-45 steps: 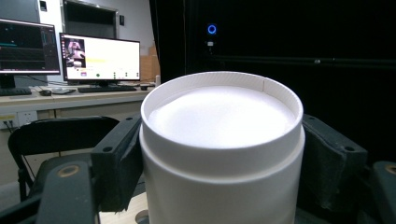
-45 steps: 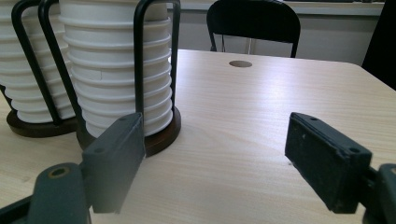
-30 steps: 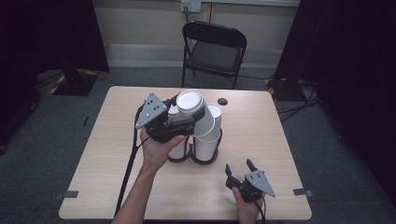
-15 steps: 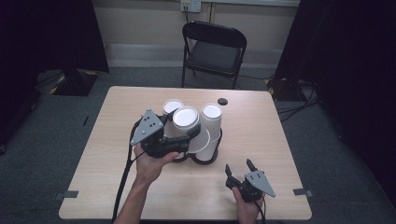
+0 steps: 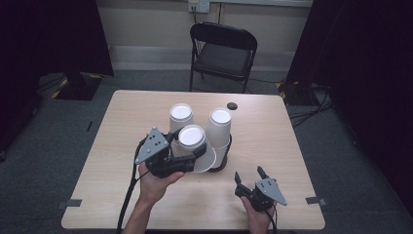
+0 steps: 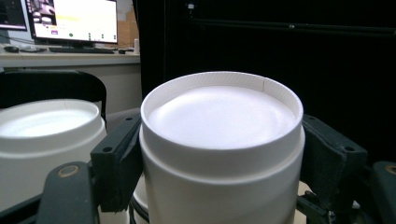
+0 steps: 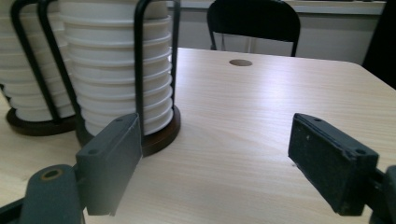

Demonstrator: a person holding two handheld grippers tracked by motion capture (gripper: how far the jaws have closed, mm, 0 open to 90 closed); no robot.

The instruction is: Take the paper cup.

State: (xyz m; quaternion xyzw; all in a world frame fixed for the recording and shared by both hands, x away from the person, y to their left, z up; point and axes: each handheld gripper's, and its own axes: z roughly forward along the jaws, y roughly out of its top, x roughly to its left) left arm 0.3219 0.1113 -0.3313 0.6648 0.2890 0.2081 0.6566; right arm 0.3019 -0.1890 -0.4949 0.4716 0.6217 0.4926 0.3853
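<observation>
My left gripper (image 5: 194, 152) is shut on a white paper cup (image 5: 195, 145), held upside down with its flat base up and a little tilted. In the left gripper view both pads (image 6: 116, 163) press the sides of the cup (image 6: 219, 140). It hangs just in front of two upside-down cup stacks (image 5: 180, 117) (image 5: 219, 127) that stand in a black wire holder (image 5: 223, 165). My right gripper (image 5: 249, 174) rests open near the table's front right. Its view has bare tabletop between the jaws (image 7: 215, 158), and the stacks (image 7: 116, 70) in the holder (image 7: 138, 56) at the left.
The light wooden table (image 5: 277, 136) has a small dark round spot (image 5: 232, 105) behind the stacks. A black folding chair (image 5: 221, 53) stands beyond the far edge. Dark curtains flank the room. A lit monitor (image 6: 70, 21) sits far behind.
My left gripper has carried the cup down and toward the person, from above the stacks to just in front of them. The right gripper has stayed in place.
</observation>
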